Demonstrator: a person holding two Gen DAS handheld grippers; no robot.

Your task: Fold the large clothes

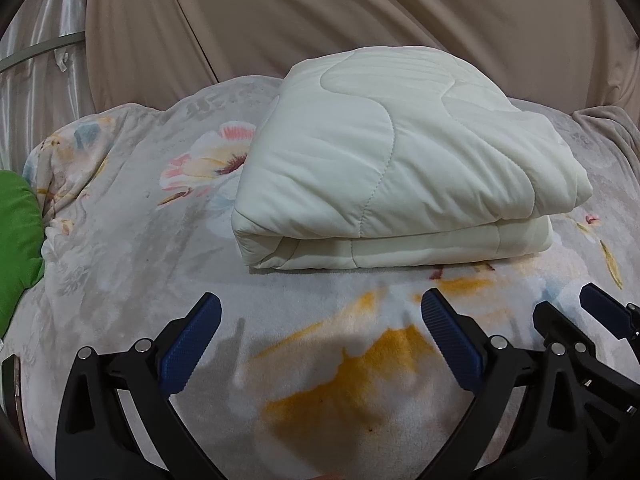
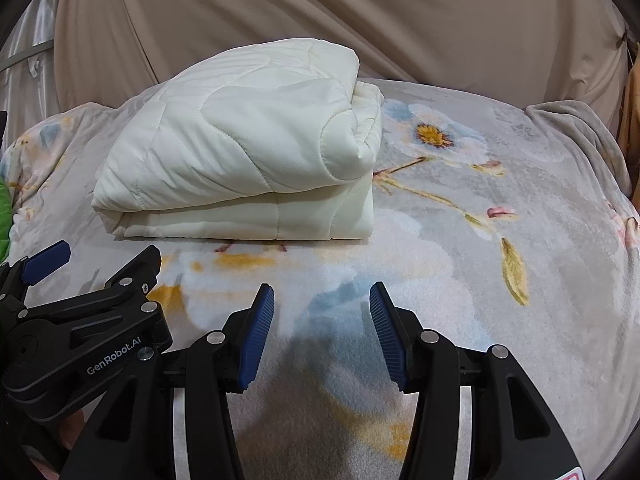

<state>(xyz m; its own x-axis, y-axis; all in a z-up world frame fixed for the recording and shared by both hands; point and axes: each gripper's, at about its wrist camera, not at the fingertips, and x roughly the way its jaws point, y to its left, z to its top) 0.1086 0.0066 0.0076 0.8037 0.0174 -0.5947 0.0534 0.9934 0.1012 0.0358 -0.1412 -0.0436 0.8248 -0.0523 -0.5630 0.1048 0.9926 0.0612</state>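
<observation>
A cream quilted blanket [image 1: 400, 168] lies folded into a thick rectangular bundle on the flowered bedspread [image 1: 140, 240]; the right wrist view shows the same quilted blanket [image 2: 240, 152] to the upper left. My left gripper [image 1: 320, 312] hovers over the bedspread just in front of the bundle, jaws wide apart and empty. My right gripper [image 2: 322, 300] is beside it, nearer the bundle's right end, jaws also apart with nothing between the blue pads. Neither gripper touches the blanket. The right gripper's fingers [image 1: 596, 308] show at the left view's right edge.
A beige draped cloth [image 1: 360, 20] hangs behind the bed. A green cushion [image 1: 18, 240] sits at the bed's left edge. A grey throw [image 2: 576, 132] is bunched at the bed's far right. Bare bedspread [image 2: 480, 240] stretches to the right of the bundle.
</observation>
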